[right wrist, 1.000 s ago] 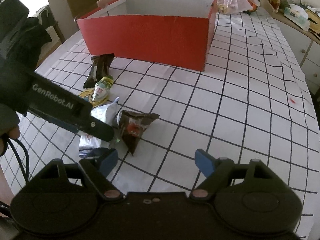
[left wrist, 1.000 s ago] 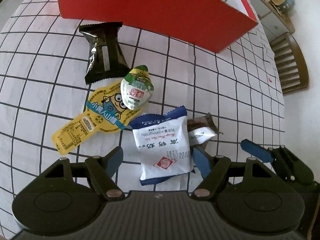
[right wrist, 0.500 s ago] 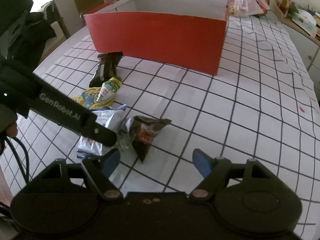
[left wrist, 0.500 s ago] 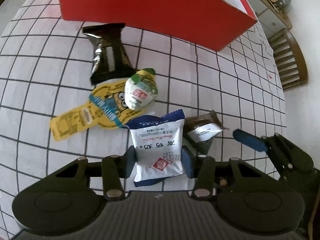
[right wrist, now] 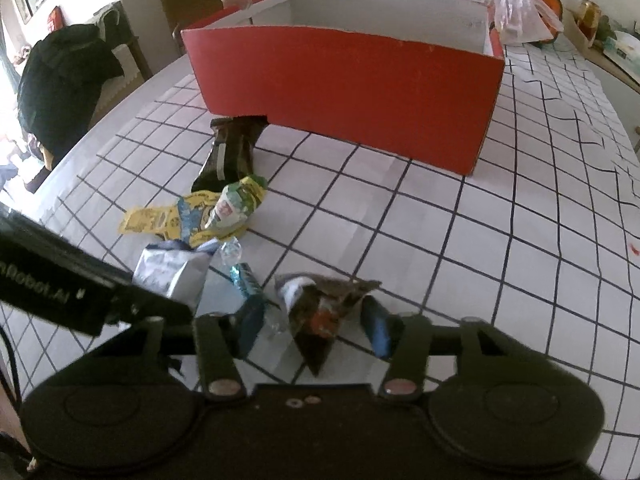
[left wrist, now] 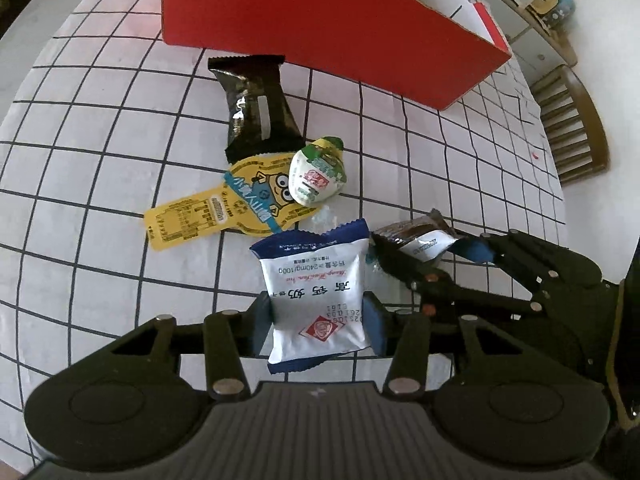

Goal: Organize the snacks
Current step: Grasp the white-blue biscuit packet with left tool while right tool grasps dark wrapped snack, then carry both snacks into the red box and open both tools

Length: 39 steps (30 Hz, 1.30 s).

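Left gripper (left wrist: pixel 318 322) pinches the white-blue packet (left wrist: pixel 316 288); right gripper (right wrist: pixel 310 326), jaws just closing around the brown packet (right wrist: pixel 320 312), grip unconfirmed; both close together, risk of collision or slip.

Blk claw (left wrist: pixel 318 320), blue pads (left wrist: pixel 374 320)

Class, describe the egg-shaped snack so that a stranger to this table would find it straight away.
Start at the red box on the checked tablecloth. Just in front of it lies a black packet, and below that a flat yellow cartoon packet. The egg-shaped snack rests on the yellow packet's edge: the only rounded one, white with a green top.
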Motion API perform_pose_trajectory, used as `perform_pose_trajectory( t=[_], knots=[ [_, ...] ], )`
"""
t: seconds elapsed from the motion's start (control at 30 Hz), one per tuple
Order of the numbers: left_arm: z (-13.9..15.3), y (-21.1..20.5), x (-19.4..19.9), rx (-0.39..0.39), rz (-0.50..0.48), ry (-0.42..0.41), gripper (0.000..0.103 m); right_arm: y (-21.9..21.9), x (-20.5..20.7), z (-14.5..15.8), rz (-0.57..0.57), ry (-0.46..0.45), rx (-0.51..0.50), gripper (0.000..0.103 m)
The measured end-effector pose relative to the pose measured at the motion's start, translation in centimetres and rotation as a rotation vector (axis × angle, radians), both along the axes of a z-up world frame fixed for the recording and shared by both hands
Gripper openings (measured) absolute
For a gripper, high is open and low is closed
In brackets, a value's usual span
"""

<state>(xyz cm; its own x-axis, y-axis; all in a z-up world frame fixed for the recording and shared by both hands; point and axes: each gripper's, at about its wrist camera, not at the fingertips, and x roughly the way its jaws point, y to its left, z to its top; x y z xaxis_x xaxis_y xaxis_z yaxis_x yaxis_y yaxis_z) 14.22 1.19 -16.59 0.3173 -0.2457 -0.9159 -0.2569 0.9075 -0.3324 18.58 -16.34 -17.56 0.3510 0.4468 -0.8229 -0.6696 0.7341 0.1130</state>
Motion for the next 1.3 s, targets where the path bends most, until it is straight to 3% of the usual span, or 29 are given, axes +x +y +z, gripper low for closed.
perform_pose_trajectory(
  t=[0.07, 0.17, 0.53, 1.3],
  knots=[
    [0.0, 0.1, -0.2, 0.002, 0.002, -0.001, 0.047, -0.1, 0.0, 0.0, -0.01, -0.001, 0.011, 0.038],
    [0.2, 0.2, -0.5, 0.009, 0.003, -0.006, 0.047, -0.3, -0.1, 0.0, -0.028, 0.004, 0.029, 0.034],
    [1.9, 0.3, -1.3, 0.04, 0.001, -0.054, 0.047, -1.6, -1.4, 1.6, -0.102, -0.023, 0.061, 0.033],
    [11.4, 2.3, -1.2, 0.17, -0.011, -0.303, 0.047, -1.0, -2.6, 12.2, -0.119, -0.183, 0.168, 0.032]
  ],
)
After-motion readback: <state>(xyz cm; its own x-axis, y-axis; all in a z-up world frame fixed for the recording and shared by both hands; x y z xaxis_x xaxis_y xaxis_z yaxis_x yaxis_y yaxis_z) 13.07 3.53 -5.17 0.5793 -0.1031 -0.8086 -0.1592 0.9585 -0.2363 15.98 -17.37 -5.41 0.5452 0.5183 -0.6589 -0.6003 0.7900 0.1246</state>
